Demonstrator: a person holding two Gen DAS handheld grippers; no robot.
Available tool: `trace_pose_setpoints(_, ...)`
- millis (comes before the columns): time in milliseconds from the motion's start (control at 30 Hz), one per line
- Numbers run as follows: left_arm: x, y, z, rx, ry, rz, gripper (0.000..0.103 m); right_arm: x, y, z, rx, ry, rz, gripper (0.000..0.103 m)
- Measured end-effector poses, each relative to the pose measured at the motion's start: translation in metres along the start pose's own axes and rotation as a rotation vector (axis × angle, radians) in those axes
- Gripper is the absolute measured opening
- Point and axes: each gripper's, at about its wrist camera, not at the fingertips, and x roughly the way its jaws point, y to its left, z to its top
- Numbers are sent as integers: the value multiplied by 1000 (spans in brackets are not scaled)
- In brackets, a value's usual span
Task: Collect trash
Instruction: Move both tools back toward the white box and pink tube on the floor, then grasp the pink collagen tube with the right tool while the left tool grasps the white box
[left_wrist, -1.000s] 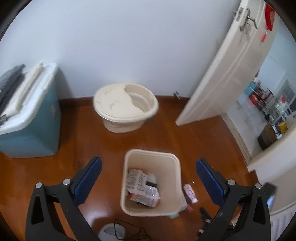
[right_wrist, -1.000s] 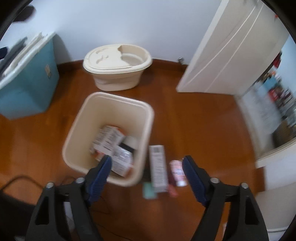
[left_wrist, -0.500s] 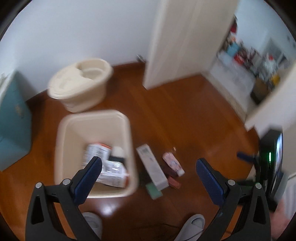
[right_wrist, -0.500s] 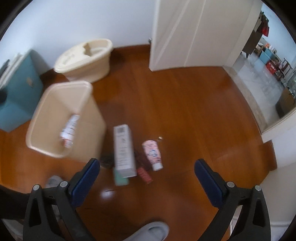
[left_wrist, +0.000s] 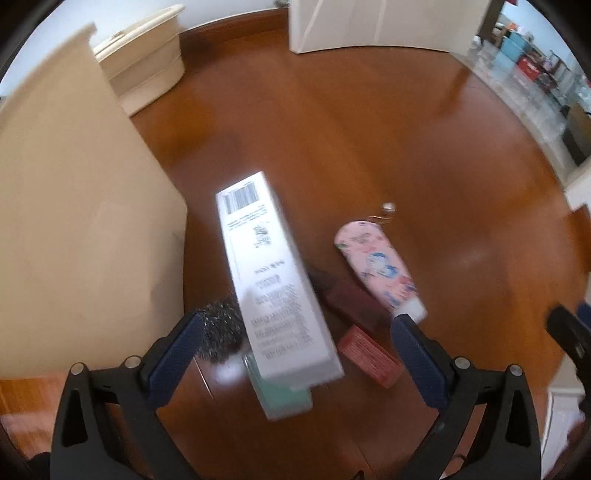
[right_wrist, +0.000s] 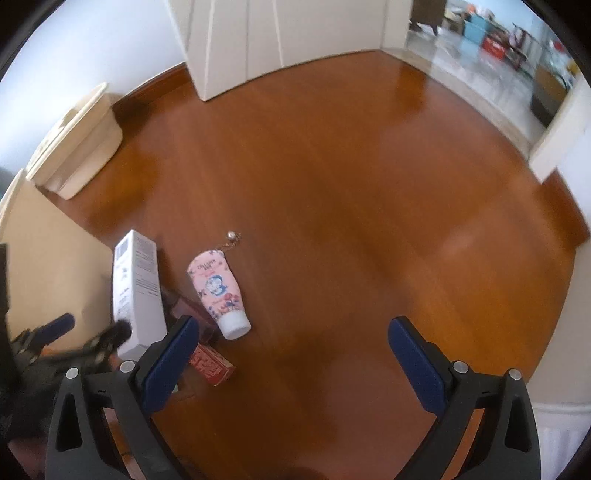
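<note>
Trash lies in a small pile on the wooden floor beside the beige bin. A long white box rests on a green box. To its right are a pink tube, a dark red box and a small red box. A dark wire scrubber sits by the bin wall. My left gripper hangs open above the white box, touching nothing. My right gripper is open over bare floor, just right of the pink tube and the small red box.
A beige lidded tub stands by the wall behind the bin. A white door stands open at the back, with a doorway to a cluttered room at the far right. A small metal trinket lies beyond the tube. Bare floor stretches right.
Both grippers have dropped toward the floor and swung from above the bin to the trash pile beside it. The right gripper's fingers have spread wider.
</note>
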Motion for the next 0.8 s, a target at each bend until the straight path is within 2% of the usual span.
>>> trace_pose_setpoints(167, 20, 21, -1, -92, 19, 39, 103, 8, 10, -10, 0, -5, 24, 103)
trace_pose_setpoints(367, 45, 27, 4, -113, 71, 2, 103, 16, 21, -9, -1, -4, 36, 103)
trace_pose_setpoints(500, 67, 25, 9, -150, 131, -56, 103, 25, 24, -7, 5, -6, 36, 103)
trace_pose_setpoints(700, 78, 19, 11, -127, 122, -19, 102, 38, 29, -3, 0, 1, 31, 103)
trace_pose_setpoints(733, 78, 19, 11, -125, 120, -12, 94, 40, 29, -2, -4, 0, 26, 103)
trace_pose_setpoints(767, 80, 17, 11, -115, 125, -9, 74, 42, 28, -2, -3, 0, 24, 103)
trace_pose_setpoints(800, 82, 16, 11, -100, 138, -2, 66, 43, 27, -1, 2, 0, 22, 103)
